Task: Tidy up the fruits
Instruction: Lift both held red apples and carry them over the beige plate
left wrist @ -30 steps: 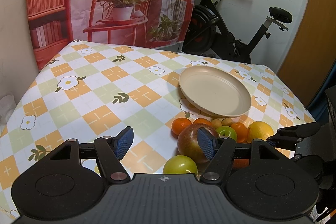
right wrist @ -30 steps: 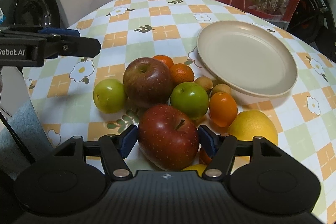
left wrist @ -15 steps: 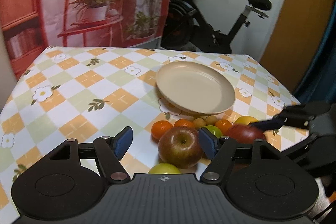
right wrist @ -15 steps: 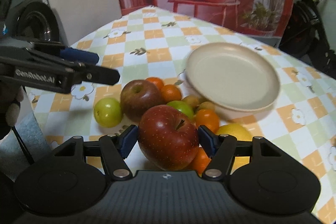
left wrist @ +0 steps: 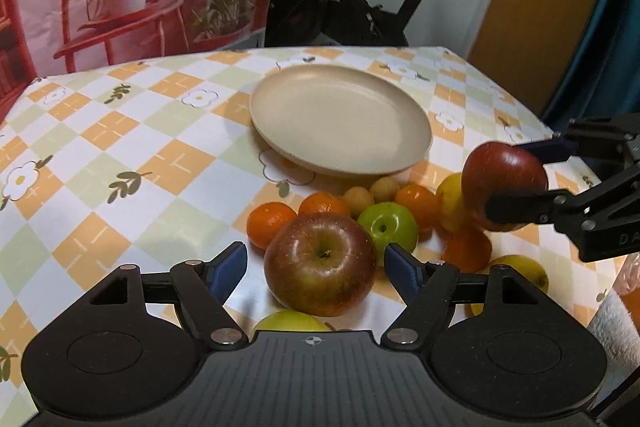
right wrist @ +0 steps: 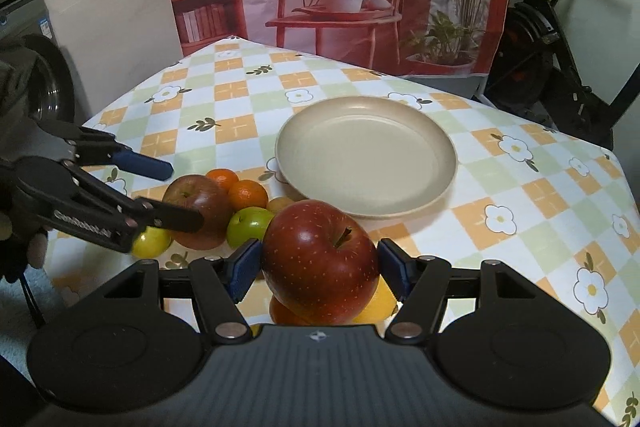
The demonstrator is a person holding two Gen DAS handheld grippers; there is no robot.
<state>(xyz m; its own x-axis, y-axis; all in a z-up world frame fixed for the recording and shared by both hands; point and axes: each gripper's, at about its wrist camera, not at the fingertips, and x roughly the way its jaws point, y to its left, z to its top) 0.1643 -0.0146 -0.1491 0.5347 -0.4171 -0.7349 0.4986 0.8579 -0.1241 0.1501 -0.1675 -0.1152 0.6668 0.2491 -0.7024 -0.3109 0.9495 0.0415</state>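
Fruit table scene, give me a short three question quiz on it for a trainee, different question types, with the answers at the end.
1. True or false: the plate already has fruit on it.
2. Which tongs grip the red apple: A left, B right?
3. Fill in: the left tongs stand open around a second ____.

Key:
1. False, it is bare.
2. B, the right tongs hold it off the table.
3. Apple, not yet touched by the pads.

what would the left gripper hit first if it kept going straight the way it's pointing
Most likely the big reddish-brown apple: it sits on the tablecloth right ahead of the left gripper, whose jaws have just been opening and do not touch it. Depth is hard to judge.
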